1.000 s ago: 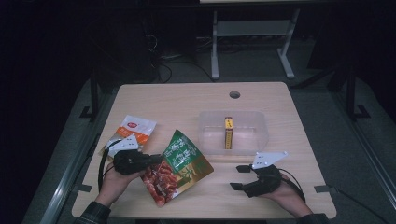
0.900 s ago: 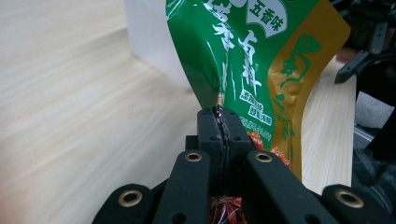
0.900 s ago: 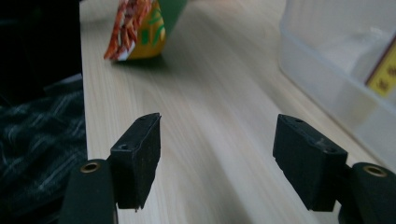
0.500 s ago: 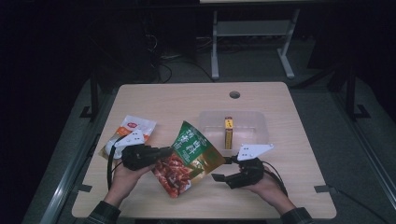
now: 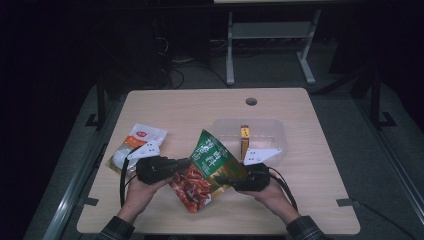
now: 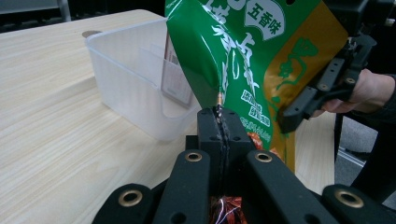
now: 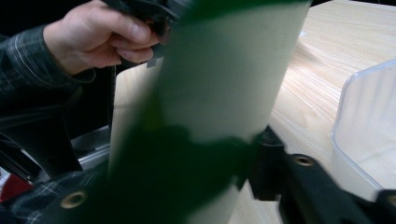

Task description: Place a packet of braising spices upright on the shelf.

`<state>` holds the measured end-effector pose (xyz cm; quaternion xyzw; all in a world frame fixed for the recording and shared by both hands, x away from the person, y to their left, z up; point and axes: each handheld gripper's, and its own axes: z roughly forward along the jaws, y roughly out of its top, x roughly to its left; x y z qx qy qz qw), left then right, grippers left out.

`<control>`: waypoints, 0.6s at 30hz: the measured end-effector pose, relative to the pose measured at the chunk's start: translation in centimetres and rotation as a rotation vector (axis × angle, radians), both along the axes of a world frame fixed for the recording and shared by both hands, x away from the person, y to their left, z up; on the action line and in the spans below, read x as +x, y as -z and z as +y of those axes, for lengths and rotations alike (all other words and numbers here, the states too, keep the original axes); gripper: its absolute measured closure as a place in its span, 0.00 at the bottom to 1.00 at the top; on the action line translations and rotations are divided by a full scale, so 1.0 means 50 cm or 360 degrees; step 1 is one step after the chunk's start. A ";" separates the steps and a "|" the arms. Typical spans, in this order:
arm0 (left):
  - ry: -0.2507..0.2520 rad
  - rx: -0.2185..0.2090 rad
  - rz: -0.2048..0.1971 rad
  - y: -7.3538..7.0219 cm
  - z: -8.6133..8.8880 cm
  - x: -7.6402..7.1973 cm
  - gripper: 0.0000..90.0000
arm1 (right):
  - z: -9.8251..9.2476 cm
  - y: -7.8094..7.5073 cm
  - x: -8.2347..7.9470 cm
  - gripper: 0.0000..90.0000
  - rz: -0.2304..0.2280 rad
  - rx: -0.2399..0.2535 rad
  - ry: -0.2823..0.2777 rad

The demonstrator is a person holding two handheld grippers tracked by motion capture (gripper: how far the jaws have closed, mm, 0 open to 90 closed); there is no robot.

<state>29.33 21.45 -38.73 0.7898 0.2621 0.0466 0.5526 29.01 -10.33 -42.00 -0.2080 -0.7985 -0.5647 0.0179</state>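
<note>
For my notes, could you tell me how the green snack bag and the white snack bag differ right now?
The green bag is held up off the table by the left gripper; the white bag lies flat, untouched. The green bag looks larger, with red food pictured; the white one has orange print. Both are sealed pouches.

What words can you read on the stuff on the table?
"五香味" in the white badge near the top of the green bag.
The big white characters on the green bag are cut off at the edge, and its small print is too small to read.
Print on the white pouch is too small to read.
Print on the yellow pack in the clear bin is too small to read.
</note>
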 end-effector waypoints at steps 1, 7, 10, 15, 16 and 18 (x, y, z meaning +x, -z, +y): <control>0.0003 -0.0005 0.0004 0.000 0.001 0.001 0.99 | -0.001 0.000 0.002 0.84 0.0009 0.0013 0.0004; 0.0024 -0.0023 0.0004 0.004 0.000 -0.004 0.99 | -0.010 -0.005 0.011 0.95 0.0063 0.0071 -0.0013; 0.0042 0.0000 -0.0008 0.005 -0.003 -0.008 0.98 | -0.018 -0.010 0.014 0.99 0.0092 0.0078 -0.0014; 0.0072 0.0053 -0.0013 0.009 -0.006 -0.013 0.95 | -0.028 -0.021 0.017 0.99 0.0102 0.0057 -0.0040; 0.0072 0.0063 -0.0016 0.010 -0.007 -0.013 0.95 | -0.029 -0.024 0.017 0.99 0.0108 0.0044 -0.0040; 0.0079 0.0099 -0.0015 0.014 -0.008 -0.013 0.93 | -0.031 -0.028 0.017 0.99 0.0110 0.0038 -0.0049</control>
